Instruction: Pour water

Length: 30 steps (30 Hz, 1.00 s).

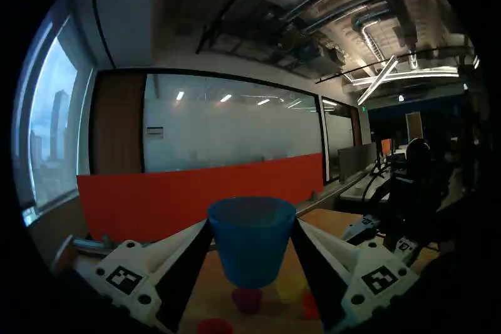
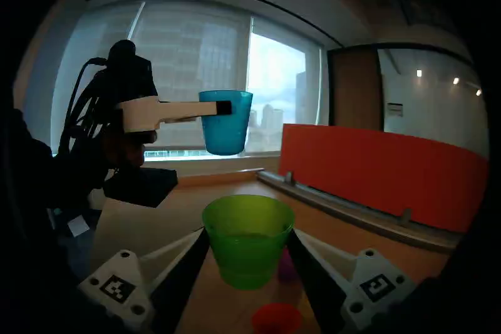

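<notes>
Fingers (image 1: 188, 259) of the left gripper (image 1: 252, 243) are pinching a blue cup (image 1: 252, 252) from both sides, open just to the cup's width. It's sitting upright, lifted over the table (image 1: 216, 293), with small coloured cups (image 1: 247, 299) below.

In the right gripper view, the right gripper (image 2: 248, 252) is clamping a green cup (image 2: 248, 240) the same way, upright, low and near. The blue cup is hanging higher, farther off and slightly left, with the left gripper reaching in level. I'm guessing one rim needs to come over the other before tipping. Can't tell which is holding water.
</notes>
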Available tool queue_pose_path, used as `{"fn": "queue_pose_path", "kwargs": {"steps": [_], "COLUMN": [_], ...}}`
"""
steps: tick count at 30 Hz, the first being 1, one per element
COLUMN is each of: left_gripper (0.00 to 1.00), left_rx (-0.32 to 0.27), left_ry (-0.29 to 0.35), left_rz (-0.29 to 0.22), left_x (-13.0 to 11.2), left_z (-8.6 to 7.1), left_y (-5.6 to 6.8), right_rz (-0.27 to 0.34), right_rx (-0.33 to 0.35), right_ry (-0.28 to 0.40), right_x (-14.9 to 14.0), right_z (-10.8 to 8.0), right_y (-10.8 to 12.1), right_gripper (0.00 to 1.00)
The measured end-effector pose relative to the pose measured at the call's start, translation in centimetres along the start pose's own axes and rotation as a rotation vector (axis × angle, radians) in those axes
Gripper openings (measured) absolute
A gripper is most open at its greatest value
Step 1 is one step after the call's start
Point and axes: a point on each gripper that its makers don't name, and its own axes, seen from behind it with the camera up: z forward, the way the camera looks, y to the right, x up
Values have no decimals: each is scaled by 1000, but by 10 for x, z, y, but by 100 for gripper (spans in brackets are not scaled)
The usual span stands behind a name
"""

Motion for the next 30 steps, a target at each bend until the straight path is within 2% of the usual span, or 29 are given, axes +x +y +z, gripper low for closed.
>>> {"fn": "queue_pose_path", "kwargs": {"steps": [3, 9, 15, 30], "left_gripper": [85, 85, 85, 85], "left_rx": [-10, -5, -26, -48], "left_ry": [-11, -27, -66, -218], "left_rz": [-39, -30, -35, -9], "left_x": [-4, -9, -23, -97], "left_z": [0, -3, -6, -20], "left_y": [0, -4, 1, -2], "right_rz": [0, 1, 1, 19], "right_rx": [-2, -7, -15, -61], "right_ry": [-1, -3, -21, -136], "right_x": [1, 2, -1, -34], "right_z": [-2, -7, -14, -57], "right_y": [1, 2, 4, 26], "right_gripper": [88, 88, 88, 88]}}
